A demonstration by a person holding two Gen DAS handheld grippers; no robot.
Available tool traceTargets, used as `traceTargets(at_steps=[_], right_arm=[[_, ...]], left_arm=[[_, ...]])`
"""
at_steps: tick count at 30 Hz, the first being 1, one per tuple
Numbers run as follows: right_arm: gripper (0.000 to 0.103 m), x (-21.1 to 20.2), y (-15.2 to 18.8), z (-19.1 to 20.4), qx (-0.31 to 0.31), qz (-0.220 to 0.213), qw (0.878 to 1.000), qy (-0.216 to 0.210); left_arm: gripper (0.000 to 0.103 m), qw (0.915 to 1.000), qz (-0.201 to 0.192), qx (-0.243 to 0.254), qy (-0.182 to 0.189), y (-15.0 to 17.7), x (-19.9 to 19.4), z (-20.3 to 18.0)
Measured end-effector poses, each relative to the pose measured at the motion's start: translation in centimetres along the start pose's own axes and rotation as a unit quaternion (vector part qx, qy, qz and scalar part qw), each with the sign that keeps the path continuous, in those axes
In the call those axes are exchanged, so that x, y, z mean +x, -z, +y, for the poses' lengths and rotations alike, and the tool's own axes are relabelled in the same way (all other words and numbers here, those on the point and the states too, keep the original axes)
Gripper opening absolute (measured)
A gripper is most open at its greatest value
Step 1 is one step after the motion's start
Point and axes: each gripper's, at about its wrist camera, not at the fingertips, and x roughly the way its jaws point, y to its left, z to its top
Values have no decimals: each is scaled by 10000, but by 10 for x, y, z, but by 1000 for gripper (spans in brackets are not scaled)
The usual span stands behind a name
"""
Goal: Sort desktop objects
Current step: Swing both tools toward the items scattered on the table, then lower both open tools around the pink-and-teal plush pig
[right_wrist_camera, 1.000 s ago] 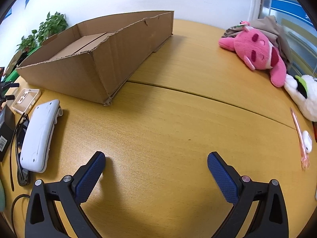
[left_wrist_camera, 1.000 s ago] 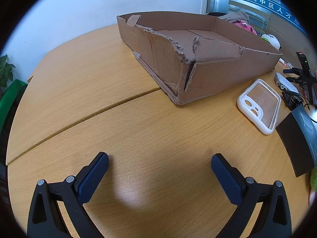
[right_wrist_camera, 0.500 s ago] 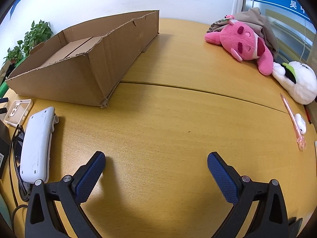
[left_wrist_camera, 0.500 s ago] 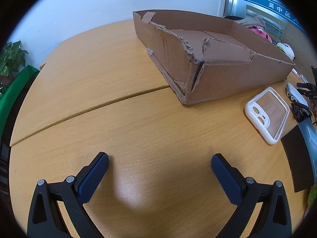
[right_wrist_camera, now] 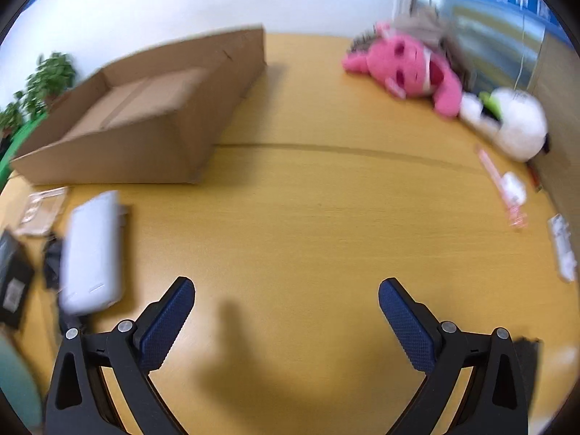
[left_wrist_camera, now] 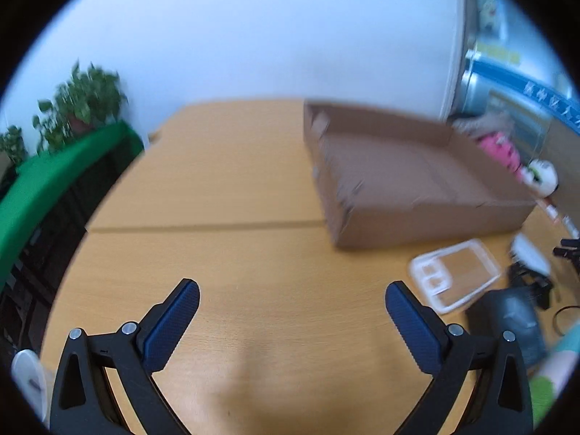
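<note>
Left gripper (left_wrist_camera: 291, 302) spread wide, empty, above bare table (left_wrist_camera: 224, 195); cardboard box (left_wrist_camera: 409, 177) ahead-right, clear phone case (left_wrist_camera: 455, 275) right of fingertips. Right gripper (right_wrist_camera: 286, 299) spread wide, empty; white device (right_wrist_camera: 92, 250) left, pink plush (right_wrist_camera: 406, 67) far ahead-right.

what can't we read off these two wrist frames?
- Cardboard box floor: motion blur in both views; looks empty, small contents can't be ruled out.
- Black item, left view: blurred, partly behind the left gripper; identity unclear.
- Black object, right view: mostly behind the right gripper.
- Small white item, right view: blurred, near the edge.
- Wall sign text: unreadable.
</note>
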Motion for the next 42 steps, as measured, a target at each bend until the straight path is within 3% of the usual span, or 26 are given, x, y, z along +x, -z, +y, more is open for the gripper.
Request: traceTargets(at_steps=[3, 8, 11, 14, 20, 27, 42], right_arm=[[103, -56, 1, 27, -373, -624, 9972, -143], [103, -106, 0, 83, -887, -1255, 9863, -598], [103, -110, 2, 114, -1034, -1298, 9806, -1049], [103, -109, 13, 139, -1009, -1216, 9770, -1429], [103, -123, 43, 156, -910, -1103, 9688, -2025], [103, -129, 62, 169, -711, -945, 9705, -2103], [103, -175, 79, 173, -756, -1317, 9697, -1915]], left_arm=[[102, 9998, -139, 101, 50, -6, -30, -29], [102, 9966, -478, 0, 668, -11, -50, -84], [102, 9943, -601, -116, 878, -10, -51, -105], [102, 9928, -480, -114, 1090, -6, -49, -121], [102, 9875, -333, -56, 1541, 2, -57, -153], [102, 9863, -278, 14, 1624, 18, -72, -181], [102, 9793, -458, 147, 1964, 37, -115, -210]])
